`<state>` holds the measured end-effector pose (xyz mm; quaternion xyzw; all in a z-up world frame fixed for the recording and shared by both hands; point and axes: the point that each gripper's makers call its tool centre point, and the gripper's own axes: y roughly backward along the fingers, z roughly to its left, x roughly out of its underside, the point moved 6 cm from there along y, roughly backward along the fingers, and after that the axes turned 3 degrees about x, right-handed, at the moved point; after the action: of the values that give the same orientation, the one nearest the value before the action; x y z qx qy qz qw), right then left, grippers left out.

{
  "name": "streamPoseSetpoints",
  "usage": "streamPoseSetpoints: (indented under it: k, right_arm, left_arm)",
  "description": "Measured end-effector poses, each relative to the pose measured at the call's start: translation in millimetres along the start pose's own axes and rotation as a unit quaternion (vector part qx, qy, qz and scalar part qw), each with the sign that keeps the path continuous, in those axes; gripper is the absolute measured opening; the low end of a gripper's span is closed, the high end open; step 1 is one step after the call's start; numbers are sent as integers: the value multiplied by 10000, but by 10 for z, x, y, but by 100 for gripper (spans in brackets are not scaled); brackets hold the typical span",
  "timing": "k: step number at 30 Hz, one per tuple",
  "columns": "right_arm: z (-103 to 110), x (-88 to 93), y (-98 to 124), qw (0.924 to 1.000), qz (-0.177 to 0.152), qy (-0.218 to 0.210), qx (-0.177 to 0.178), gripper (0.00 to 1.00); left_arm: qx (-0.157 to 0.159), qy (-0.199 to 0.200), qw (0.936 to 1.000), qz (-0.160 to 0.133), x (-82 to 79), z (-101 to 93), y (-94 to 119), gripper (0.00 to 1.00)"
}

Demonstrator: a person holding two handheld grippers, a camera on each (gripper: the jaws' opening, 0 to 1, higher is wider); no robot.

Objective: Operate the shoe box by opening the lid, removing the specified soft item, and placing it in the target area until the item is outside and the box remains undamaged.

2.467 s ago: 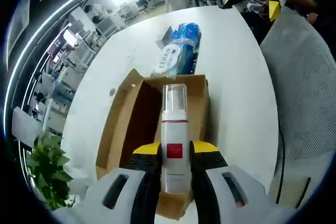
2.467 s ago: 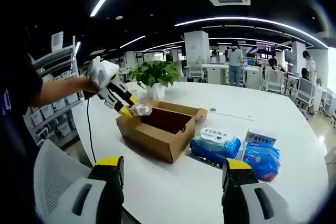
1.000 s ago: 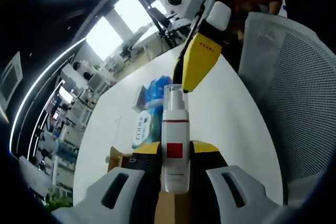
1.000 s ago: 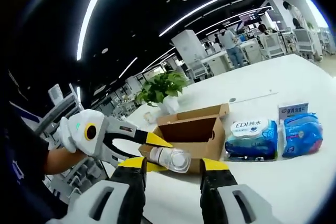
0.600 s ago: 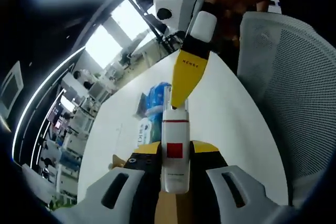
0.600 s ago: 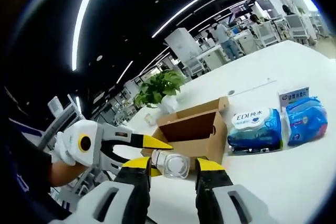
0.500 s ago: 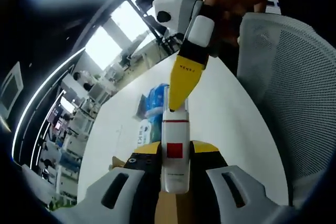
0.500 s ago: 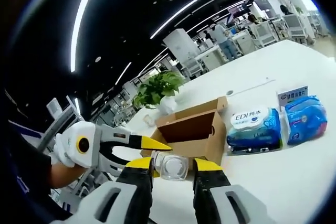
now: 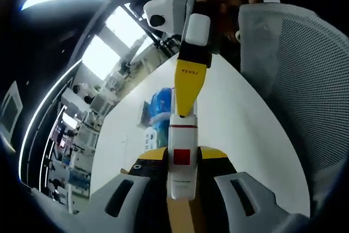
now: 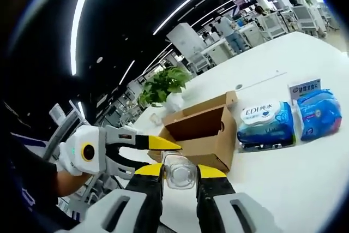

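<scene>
Office space with ceiling light strips surrounds a white table (image 10: 305, 178).

Right gripper view, left to right: the left gripper (image 10: 158, 154) enters from 9 o'clock, held by a person's hand. The foam pump bottle (image 10: 178, 174) lies at 6 o'clock, held off the table. The right gripper (image 10: 179, 179) has its jaws closed narrowly on the bottle's clear cap end. The open cardboard shoe box (image 10: 204, 135) stands at the centre, just beyond the bottle, with a potted plant (image 10: 163, 87) behind it at 11 o'clock. A wipes pack (image 10: 266, 124) and a blue packet (image 10: 319, 112) lie at 3 o'clock, beside the box.

Left gripper view: the left gripper (image 9: 181, 163) clamps the bottle (image 9: 181, 162) body at 6 o'clock. The right gripper (image 9: 188, 94) comes down from 12 o'clock onto the cap. A mesh chair (image 9: 294, 80) stands at 3 o'clock.
</scene>
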<state>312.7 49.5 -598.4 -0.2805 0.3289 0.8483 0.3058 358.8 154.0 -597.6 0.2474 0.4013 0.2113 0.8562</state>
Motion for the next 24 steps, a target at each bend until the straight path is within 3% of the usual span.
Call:
streamPoseSetpoints:
  k: [6,18,24]
  right_arm:
    - [31,6,25,9998,44,-132,-104,15]
    - [48,-12,64,10000,22,-17,47,14]
    - [40,-32,68,10000,42,15,57,14]
  left_arm:
    - [40,-72,10000,-20,15,-6,-7,20]
    - [55,-46,10000,-57,-19,5,-41,20]
    - [106,144,9998,-101,-22,19,-45,20]
